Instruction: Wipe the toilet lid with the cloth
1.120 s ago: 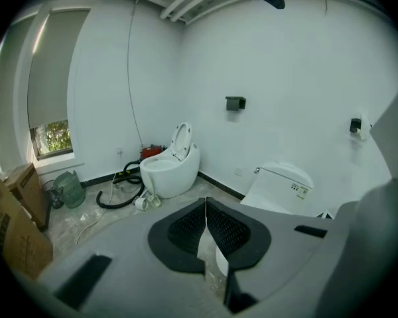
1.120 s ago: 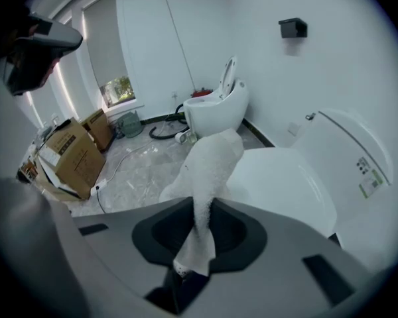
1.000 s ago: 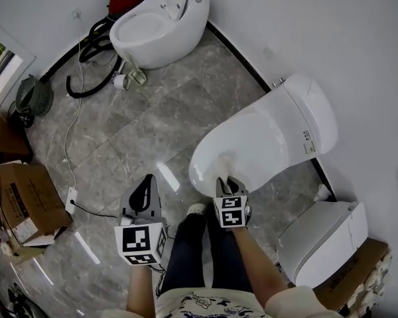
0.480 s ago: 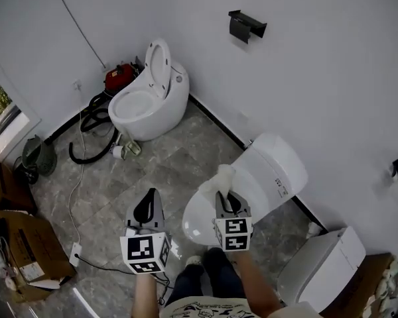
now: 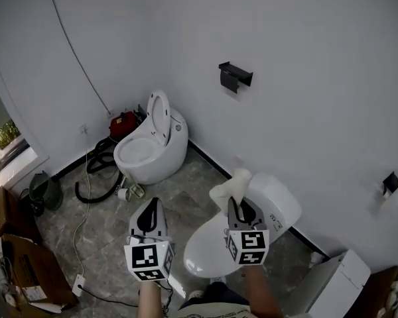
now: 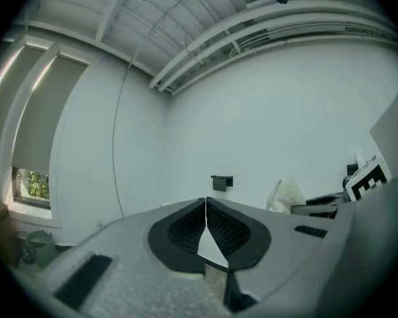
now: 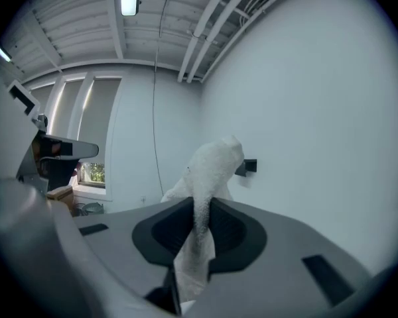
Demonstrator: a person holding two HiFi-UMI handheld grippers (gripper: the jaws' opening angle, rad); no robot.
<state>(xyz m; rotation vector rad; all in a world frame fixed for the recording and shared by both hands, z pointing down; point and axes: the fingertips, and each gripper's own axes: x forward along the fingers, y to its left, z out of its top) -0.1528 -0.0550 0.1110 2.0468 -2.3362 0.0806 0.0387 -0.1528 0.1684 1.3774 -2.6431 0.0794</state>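
Grey marbled tile floor (image 5: 189, 194), plain white walls. Black holder (image 5: 235, 76) mounted on the far wall. Open toilet (image 5: 150, 150) at the back, black hose (image 5: 96, 177) coiled beside it. Cardboard box (image 5: 26, 277) at left.

Closed toilet lid (image 5: 202, 247) sits low in the head view, below the right gripper (image 5: 239, 204). Its jaws are clenched on the white cloth (image 7: 209, 171), which stands up out of them, held in the air clear of the lid.

Left gripper (image 6: 205, 224): jaws pressed together, nothing between them, raised over the floor.
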